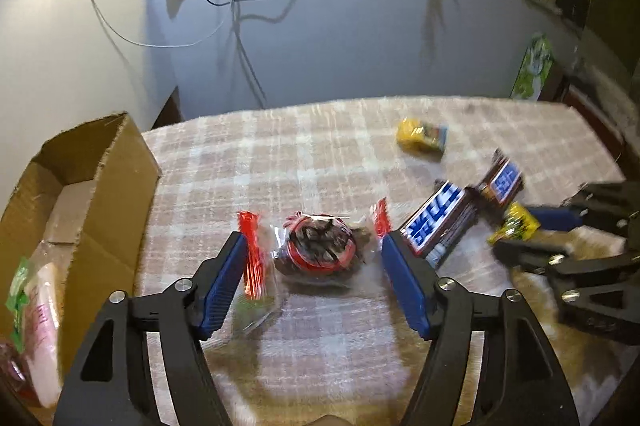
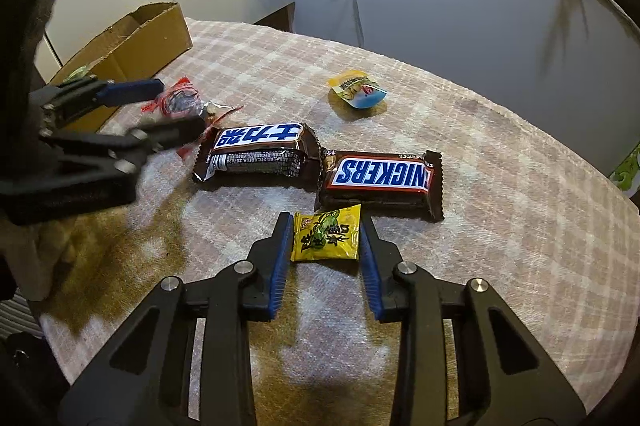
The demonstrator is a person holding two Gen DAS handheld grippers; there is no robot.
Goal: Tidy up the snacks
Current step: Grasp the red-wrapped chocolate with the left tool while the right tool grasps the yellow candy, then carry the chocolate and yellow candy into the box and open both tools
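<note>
A clear packet with red ends [image 1: 316, 250] lies on the plaid cloth between the wide-apart jaws of my left gripper [image 1: 313, 246], which is open; the pads do not press it. The right wrist view shows that left gripper [image 2: 180, 105] at the left over the same packet [image 2: 176, 99]. My right gripper [image 2: 326, 218] is shut on a small yellow packet [image 2: 326, 238] that rests on the cloth, with both blue pads against its sides. From the left wrist view the right gripper [image 1: 514, 232] sits at the right edge.
Two Snickers bars [image 2: 384, 173] [image 2: 256, 149] lie side by side just beyond the yellow packet. A yellow pouch [image 2: 356, 91] sits farther back. An open cardboard box [image 1: 100, 161] at the table's left edge holds a pink packet [image 1: 40, 306]. Cables hang on the wall behind.
</note>
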